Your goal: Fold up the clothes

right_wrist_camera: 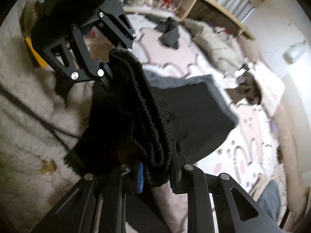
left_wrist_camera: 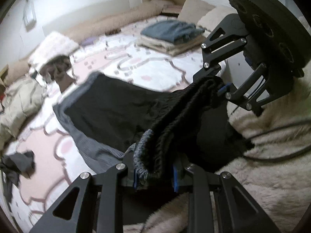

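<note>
A black knitted garment (left_wrist_camera: pixel 116 108) with a grey inner layer lies partly on the patterned bed cover, its near edge lifted. My left gripper (left_wrist_camera: pixel 155 178) is shut on one bunched end of that edge. My right gripper (left_wrist_camera: pixel 219 86) is shut on the other end, up and to the right. In the right wrist view the right gripper (right_wrist_camera: pixel 157 176) pinches the black garment (right_wrist_camera: pixel 194 106), and the left gripper (right_wrist_camera: pixel 107 73) holds it at upper left. The edge hangs stretched between them.
A stack of folded clothes (left_wrist_camera: pixel 171 36), blue on beige, sits at the far side of the bed. A dark loose garment (left_wrist_camera: pixel 17 165) lies at the left edge. A rumpled beige quilt (left_wrist_camera: pixel 17 101) and a white fluffy blanket (left_wrist_camera: pixel 272 145) flank the bed cover (left_wrist_camera: pixel 147 68).
</note>
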### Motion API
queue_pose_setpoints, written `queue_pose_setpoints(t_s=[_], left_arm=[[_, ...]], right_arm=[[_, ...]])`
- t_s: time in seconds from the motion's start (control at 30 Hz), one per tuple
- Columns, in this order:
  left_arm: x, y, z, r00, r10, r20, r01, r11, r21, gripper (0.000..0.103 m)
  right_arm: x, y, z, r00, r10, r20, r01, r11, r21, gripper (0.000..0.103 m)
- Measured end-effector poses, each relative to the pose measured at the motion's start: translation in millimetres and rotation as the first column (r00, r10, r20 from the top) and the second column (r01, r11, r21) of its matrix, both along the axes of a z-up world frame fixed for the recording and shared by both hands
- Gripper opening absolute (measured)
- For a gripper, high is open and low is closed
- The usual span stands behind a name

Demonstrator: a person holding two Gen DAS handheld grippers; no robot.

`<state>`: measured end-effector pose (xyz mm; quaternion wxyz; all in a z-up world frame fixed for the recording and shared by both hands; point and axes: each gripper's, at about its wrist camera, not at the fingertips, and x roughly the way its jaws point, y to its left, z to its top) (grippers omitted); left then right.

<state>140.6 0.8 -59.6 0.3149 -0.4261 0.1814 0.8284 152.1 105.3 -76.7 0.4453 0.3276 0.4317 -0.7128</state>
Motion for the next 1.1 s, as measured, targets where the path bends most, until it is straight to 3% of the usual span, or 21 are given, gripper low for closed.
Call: queue_pose_setpoints(t_s=[0.13, 0.3, 0.43, 0.57, 0.87, 1.1], left_arm=[[-7, 5, -13, 0.998, -0.001, 0.061, 0.002, 1.000, -0.020, 0.025], [-41, -6, 18, 0.998, 0.008, 0.057, -0.007, 1.000, -0.012, 0.025], [-98, -21, 48, 0.998, 0.048, 0.041, -0.047, 0.999, -0.024, 0.025], [-167, -36, 51, 0.993, 0.087, 0.078, -0.084, 0.996, -0.043, 0.025], [-308, -59, -4, 0.972, 0.130, 0.197, -0.109, 0.988, -0.112, 0.025], [-386, -73, -56, 0.943, 0.139, 0.304, -0.119, 0.990, -0.081, 0.027]], right_arm=[[-12, -4, -19, 0.999, 0.026, 0.044, -0.028, 0.999, 0.039, 0.020], [-57, -11, 12, 0.997, 0.042, 0.061, -0.043, 0.999, 0.014, 0.020], [-118, -25, 41, 0.998, 0.041, 0.056, -0.040, 0.999, -0.014, 0.020], [-195, -47, 46, 0.997, 0.030, 0.077, -0.030, 1.000, -0.008, 0.020], [-344, -90, -3, 0.976, -0.006, 0.218, -0.005, 0.999, 0.050, 0.020], [-423, -101, -57, 0.950, -0.065, 0.306, 0.042, 0.996, 0.081, 0.020]])
